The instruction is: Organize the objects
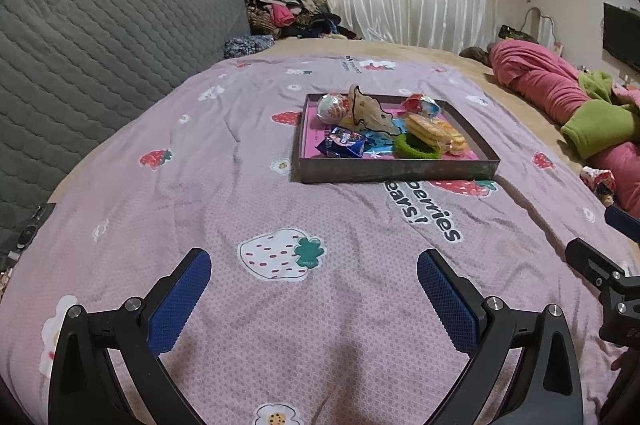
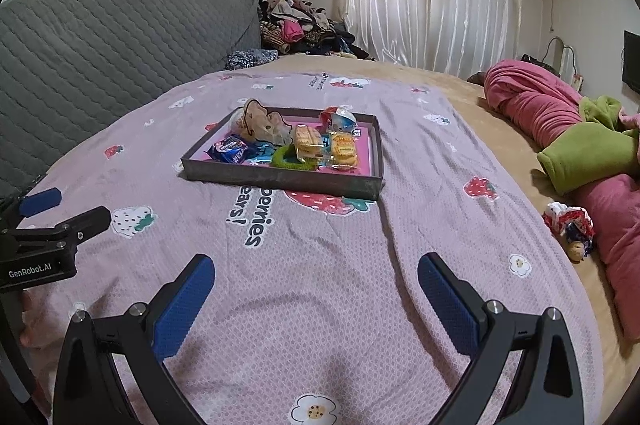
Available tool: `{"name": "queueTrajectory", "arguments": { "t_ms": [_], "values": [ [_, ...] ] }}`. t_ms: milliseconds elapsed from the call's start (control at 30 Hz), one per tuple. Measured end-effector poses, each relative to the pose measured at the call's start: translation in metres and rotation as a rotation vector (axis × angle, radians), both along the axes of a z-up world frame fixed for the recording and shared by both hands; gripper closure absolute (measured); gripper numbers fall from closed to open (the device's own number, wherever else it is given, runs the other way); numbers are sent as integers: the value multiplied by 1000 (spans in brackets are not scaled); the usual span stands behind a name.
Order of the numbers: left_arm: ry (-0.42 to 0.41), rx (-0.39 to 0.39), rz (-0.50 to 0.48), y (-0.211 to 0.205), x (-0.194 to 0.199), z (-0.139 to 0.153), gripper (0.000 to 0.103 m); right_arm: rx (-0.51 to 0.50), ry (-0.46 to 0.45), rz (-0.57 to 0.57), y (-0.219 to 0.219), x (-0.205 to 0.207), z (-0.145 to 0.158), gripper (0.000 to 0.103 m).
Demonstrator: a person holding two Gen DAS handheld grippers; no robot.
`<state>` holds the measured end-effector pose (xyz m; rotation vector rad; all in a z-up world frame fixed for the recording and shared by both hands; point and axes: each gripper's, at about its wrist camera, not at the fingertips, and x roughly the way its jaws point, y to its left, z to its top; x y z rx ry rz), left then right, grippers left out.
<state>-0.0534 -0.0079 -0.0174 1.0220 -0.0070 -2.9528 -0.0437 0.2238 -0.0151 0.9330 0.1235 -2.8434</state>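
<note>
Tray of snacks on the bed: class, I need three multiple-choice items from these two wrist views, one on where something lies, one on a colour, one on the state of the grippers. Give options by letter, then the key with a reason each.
1. Where does the blue snack packet lie?
A. In the tray
B. On the pink blanket
C. Between the left gripper's fingers

2. What colour is the fuzzy ring in the tray?
A. Red
B. Green
C. White

3. How do the left gripper and right gripper stand?
A. Both shut on a snack
B. One open, one shut
C. Both open and holding nothing

Key:
1 A: the packet sits inside the tray's walls, at its near left corner in the left wrist view.
2 B: the ring is bright green in both views.
3 C: each view shows its blue pads wide apart with only the bedspread between them.
</note>
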Motion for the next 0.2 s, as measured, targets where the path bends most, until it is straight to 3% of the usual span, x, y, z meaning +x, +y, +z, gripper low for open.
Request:
{"name": "queueTrajectory", "arguments": {
  "t_ms": [200],
  "values": [
    [11, -1, -1, 0, 0, -2, 0, 11, -4, -4, 0, -1, -3, 0]
  ]
}}
